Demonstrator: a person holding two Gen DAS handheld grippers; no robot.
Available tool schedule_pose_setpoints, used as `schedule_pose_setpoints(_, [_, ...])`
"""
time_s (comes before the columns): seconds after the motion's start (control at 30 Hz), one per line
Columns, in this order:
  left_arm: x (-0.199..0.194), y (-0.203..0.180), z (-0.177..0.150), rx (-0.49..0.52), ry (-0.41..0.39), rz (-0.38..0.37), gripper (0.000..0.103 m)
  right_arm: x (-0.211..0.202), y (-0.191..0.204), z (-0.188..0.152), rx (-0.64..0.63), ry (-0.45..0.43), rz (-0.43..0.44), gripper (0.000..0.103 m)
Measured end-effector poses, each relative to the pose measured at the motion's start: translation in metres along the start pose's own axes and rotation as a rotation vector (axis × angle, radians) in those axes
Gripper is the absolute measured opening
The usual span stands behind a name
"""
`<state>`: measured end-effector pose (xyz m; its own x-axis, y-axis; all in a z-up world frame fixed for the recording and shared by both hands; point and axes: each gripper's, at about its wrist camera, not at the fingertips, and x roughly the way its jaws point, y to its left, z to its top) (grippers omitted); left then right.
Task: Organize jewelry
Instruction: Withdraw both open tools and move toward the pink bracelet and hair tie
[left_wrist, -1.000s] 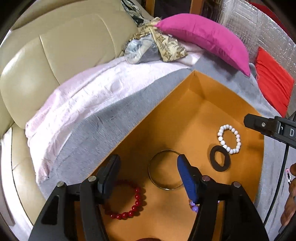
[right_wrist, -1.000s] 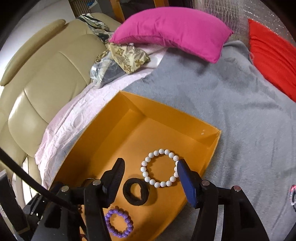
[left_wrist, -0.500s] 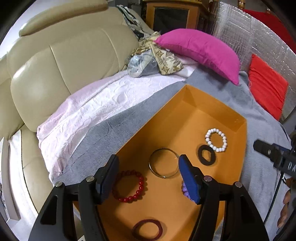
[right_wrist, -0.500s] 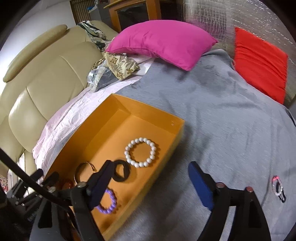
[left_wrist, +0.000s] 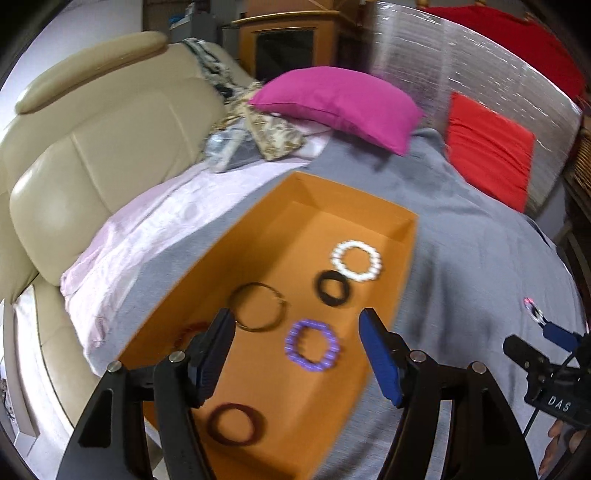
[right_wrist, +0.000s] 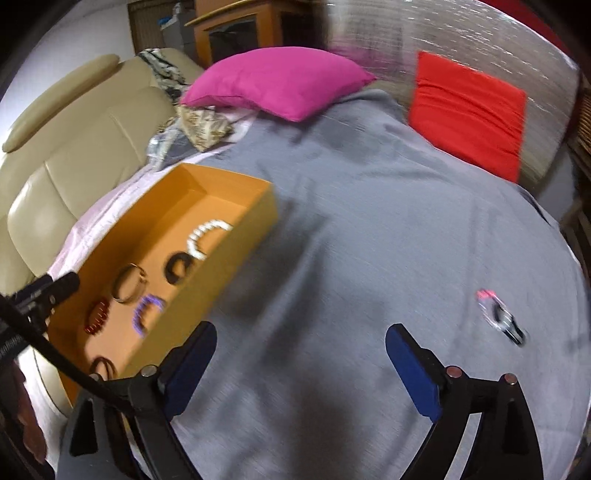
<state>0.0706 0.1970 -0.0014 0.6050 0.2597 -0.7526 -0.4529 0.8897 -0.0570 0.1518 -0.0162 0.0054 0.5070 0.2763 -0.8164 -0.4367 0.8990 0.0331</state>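
Observation:
An orange box (left_wrist: 402, 266) on a grey blanket holds several pieces: a white bead bracelet (left_wrist: 356, 261), a black ring (left_wrist: 333, 288), a thin metal bangle (left_wrist: 258, 307), a purple bead bracelet (left_wrist: 312, 345), a dark red ring (left_wrist: 236, 423) and a partly hidden red bead bracelet (left_wrist: 188, 330). My left gripper (left_wrist: 297, 354) is open and empty above the box. My right gripper (right_wrist: 299, 365) is open and empty over the blanket, right of the box (right_wrist: 236, 251). A small pink and black piece of jewelry (right_wrist: 498, 314) lies on the blanket to its right; it also shows in the left wrist view (left_wrist: 533, 310).
A magenta pillow (left_wrist: 340, 99) and a red cushion (left_wrist: 491, 147) lie at the back. A beige leather sofa back (left_wrist: 81, 158) and a pale pink cloth (left_wrist: 155, 221) are on the left. Crumpled fabrics (left_wrist: 258, 140) sit behind the box.
Both grippers have pulled back and up from the box. The right gripper has opened wider and swung right over the blanket towards the small pink and black piece.

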Motion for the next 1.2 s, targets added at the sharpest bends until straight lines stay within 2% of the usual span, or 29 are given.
schedule_pose_setpoints(0.23, [-0.005,-0.054,-0.020,0.091,0.013,-0.060,0.070,-0.025,-0.068,-0.058,0.142,0.000,-0.072,0.095])
schedule_pose_setpoints(0.47, [-0.012,-0.097,-0.042,0.178,0.014,-0.110,0.070,-0.046,-0.121,-0.112,0.276,-0.008,-0.138,0.095])
schedule_pose_setpoints(0.6, [-0.016,-0.116,-0.058,0.221,0.018,-0.140,0.070,-0.052,-0.143,-0.138,0.312,-0.007,-0.191,0.095])
schedule_pose_setpoints(0.73, [-0.020,-0.129,-0.078,0.250,0.025,-0.172,0.070,-0.059,-0.159,-0.155,0.355,-0.022,-0.222,0.095])
schedule_pose_setpoints(0.9, [-0.016,-0.136,-0.098,0.296,0.024,-0.163,0.070,-0.066,-0.170,-0.173,0.376,-0.049,-0.262,0.095])
schedule_pose_setpoints(1.07, [-0.002,-0.136,-0.113,0.303,0.079,-0.146,0.070,-0.064,-0.184,-0.190,0.422,-0.043,-0.260,0.095])
schedule_pose_setpoints(1.2, [0.002,-0.138,-0.114,0.301,0.081,-0.144,0.070,-0.062,-0.199,-0.188,0.458,-0.041,-0.223,0.095])
